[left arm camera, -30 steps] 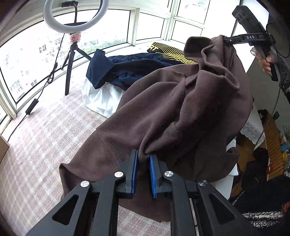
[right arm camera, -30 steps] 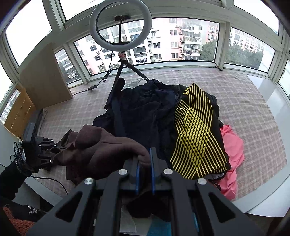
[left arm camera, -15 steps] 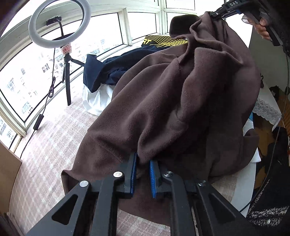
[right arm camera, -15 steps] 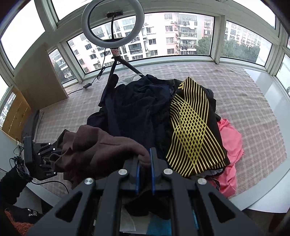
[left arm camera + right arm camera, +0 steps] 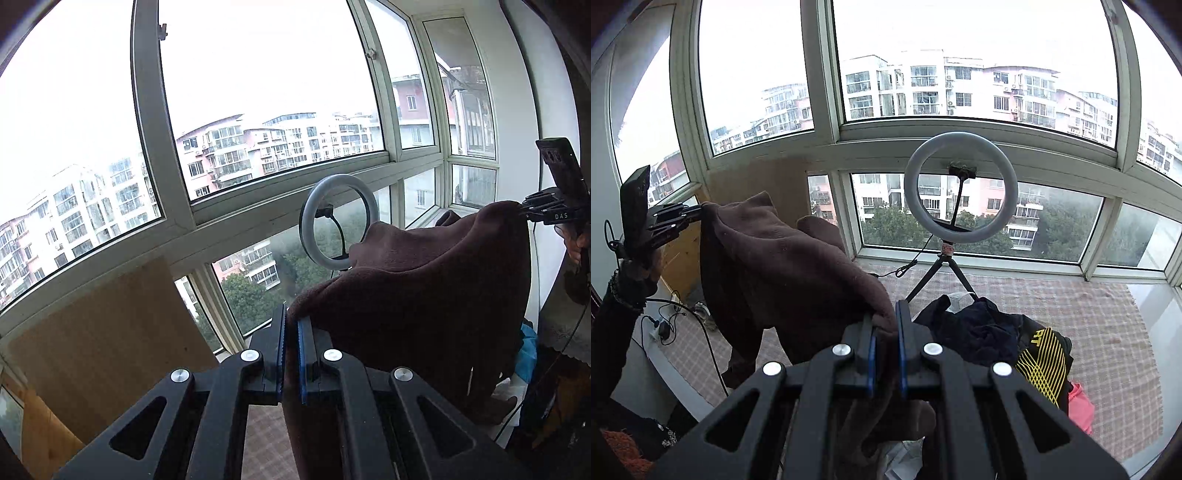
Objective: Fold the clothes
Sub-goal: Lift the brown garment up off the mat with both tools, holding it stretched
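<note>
I'm holding the brown fleece point(image 5: 424, 295) up, left gripper point(image 5: 290, 354) and right gripper point(image 5: 885, 354) both clamping it; next, lay flat on the checked cloth point(image 5: 1071, 306).

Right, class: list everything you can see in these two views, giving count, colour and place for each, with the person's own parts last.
Brown garment: one, brown, held up between both grippers.
Clothes pile: one heap, navy, black with yellow lines, pink, on the checked cloth.
Checked cloth: one, pinkish plaid, covering the platform below the windows.
Ring light: one, white, on a black tripod behind the pile.
Wooden board: one, tan, leaning against the window.
Left gripper: black, blue pads, shut on the garment.
Right gripper: black, blue pads, shut on the garment.
</note>
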